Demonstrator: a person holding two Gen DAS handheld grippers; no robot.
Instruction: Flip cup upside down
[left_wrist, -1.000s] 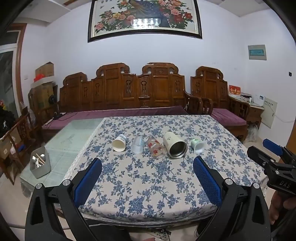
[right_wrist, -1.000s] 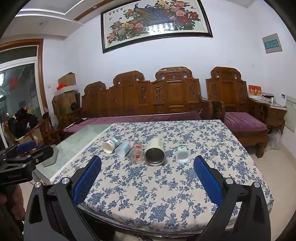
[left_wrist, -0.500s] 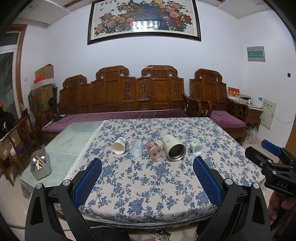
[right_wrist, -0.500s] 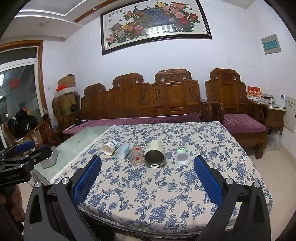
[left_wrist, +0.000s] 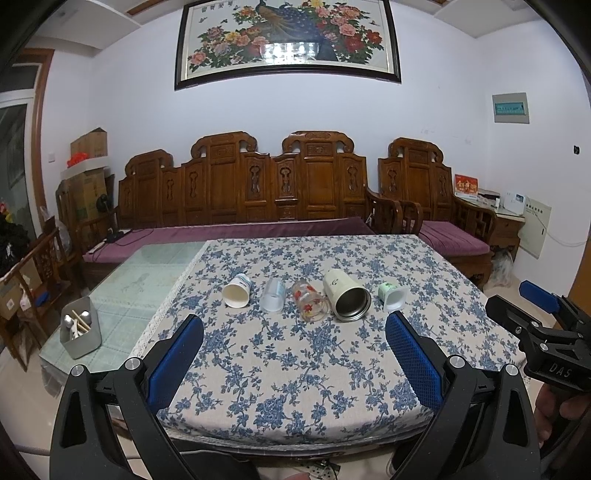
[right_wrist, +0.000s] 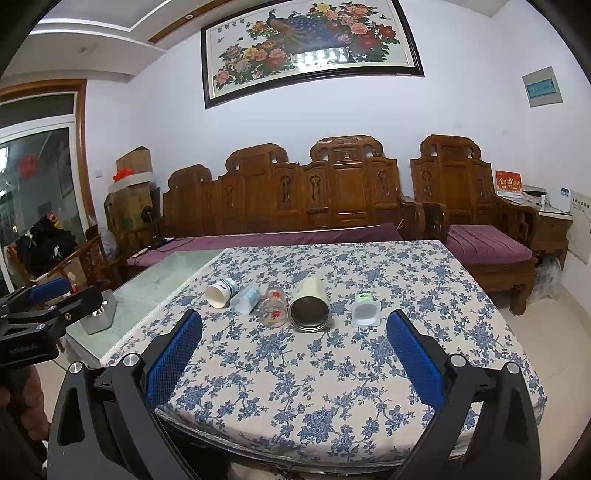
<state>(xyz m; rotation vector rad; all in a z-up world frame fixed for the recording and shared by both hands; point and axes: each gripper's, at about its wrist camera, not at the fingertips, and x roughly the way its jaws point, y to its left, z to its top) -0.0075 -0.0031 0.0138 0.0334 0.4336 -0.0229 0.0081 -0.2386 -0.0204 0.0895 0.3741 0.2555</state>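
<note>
Several cups lie on their sides in a row on the floral tablecloth (left_wrist: 295, 362): a white paper cup (left_wrist: 237, 291), a clear plastic cup (left_wrist: 273, 294), a glass with red flowers (left_wrist: 309, 305), a cream steel-lined mug (left_wrist: 346, 299) and a small white-green cup (left_wrist: 393, 295). The same row shows in the right wrist view, with the paper cup (right_wrist: 220, 291) at left and the mug (right_wrist: 310, 305) in the middle. My left gripper (left_wrist: 294, 354) is open and empty at the table's near edge. My right gripper (right_wrist: 294, 354) is open and empty, also short of the cups.
A grey caddy with utensils (left_wrist: 79, 334) stands on the bare glass tabletop (left_wrist: 147, 273) at left. A carved wooden sofa (left_wrist: 280, 184) with purple cushions runs behind the table. The right gripper also shows in the left wrist view (left_wrist: 535, 317).
Both cameras have drawn back and tilted up slightly; the cups sit a little lower and farther in view. The cups have not moved.
</note>
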